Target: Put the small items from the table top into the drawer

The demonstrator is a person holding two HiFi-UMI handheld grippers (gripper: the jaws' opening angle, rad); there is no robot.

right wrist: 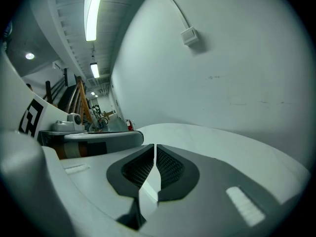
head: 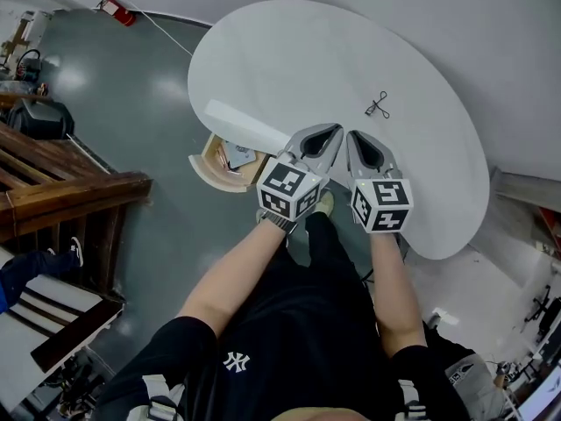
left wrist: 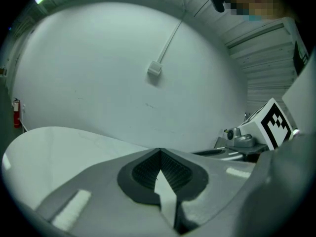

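Hovering side by side over table at centre frame: left gripper clenched, empty; right gripper barely parted, empty. Showing clip upper right, open drawer left.

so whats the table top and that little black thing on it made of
Table top: smooth, even white with soft sheen, probably laminate or painted board. Little black thing: thin bent loops, looks like metal wire, though too small to be sure.
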